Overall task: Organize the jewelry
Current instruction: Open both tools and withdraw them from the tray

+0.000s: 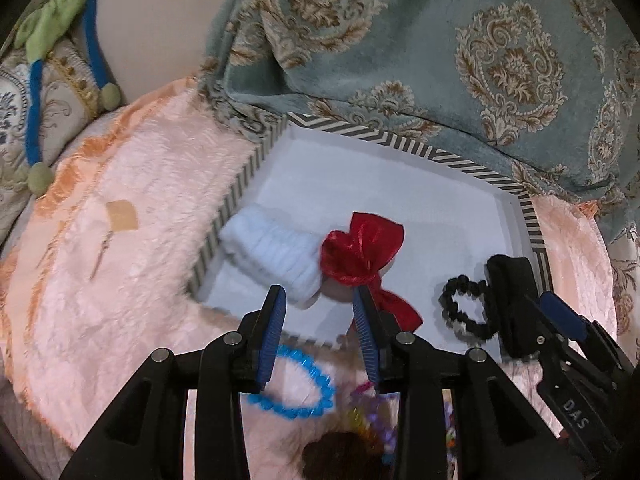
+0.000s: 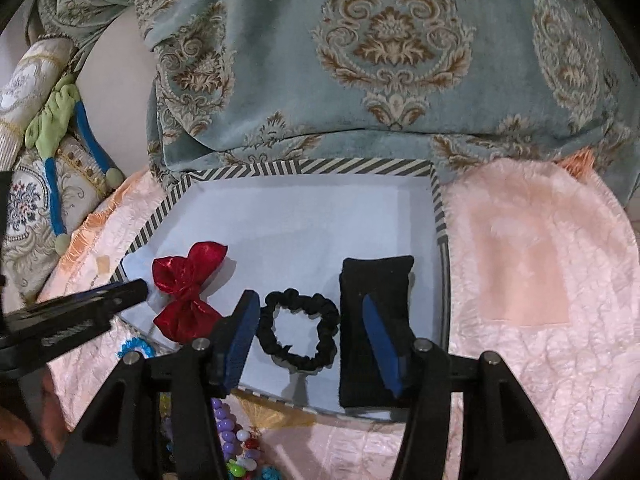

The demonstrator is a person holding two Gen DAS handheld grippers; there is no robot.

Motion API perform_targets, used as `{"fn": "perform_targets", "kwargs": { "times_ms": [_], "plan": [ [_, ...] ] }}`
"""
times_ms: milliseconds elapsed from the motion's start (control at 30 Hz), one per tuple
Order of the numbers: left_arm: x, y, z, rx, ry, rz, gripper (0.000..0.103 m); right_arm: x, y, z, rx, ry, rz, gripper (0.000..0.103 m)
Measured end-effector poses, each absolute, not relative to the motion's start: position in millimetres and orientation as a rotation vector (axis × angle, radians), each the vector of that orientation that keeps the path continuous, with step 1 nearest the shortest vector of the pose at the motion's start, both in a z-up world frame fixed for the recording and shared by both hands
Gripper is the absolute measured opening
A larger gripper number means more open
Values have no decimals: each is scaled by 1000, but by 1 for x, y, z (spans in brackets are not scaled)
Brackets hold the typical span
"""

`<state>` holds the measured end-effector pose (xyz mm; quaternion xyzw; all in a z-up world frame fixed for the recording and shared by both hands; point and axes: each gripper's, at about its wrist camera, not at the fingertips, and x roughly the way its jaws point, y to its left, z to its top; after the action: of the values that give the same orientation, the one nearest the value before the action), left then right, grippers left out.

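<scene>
Both hand-held grippers, left (image 1: 320,312) and right (image 2: 308,320), stood parted, empty. Striped-rim tray (image 2: 304,168) held satin red bow (image 2: 186,292), ruffled black scrunchie (image 2: 298,328) at its 3 o'clock, black pad (image 2: 376,280), fluffy white band (image 1: 272,252).

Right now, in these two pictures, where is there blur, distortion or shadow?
Left wrist view: the white headband and blue coil bracelet are smeared by motion; the box rim bows from the fisheye. Right wrist view: sharper; the black scrunchie is crisp, a soft shadow lies under the right gripper, and the corners are dark.
</scene>
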<state>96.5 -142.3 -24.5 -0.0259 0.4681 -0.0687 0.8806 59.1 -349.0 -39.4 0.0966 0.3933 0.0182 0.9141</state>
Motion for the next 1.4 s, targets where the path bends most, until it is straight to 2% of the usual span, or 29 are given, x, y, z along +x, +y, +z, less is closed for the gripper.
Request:
{"fn": "perform_targets", "kwargs": {
  "times_ms": [233, 333, 833, 1400],
  "plan": [
    [56, -121, -11, -43, 941, -119, 18, 29, -326, -18, 220, 814, 84, 57],
    [37, -115, -5, -38, 921, -115, 18, 9, -315, -6, 203, 798, 88, 62],
    [-28, -106, 27, -19, 810, -125, 18, -69, -291, 38, 139, 745, 88, 63],
    [-55, -97, 42, -25, 762, -133, 18, -99, -278, 54, 110, 722, 107, 67]
  ]
}}
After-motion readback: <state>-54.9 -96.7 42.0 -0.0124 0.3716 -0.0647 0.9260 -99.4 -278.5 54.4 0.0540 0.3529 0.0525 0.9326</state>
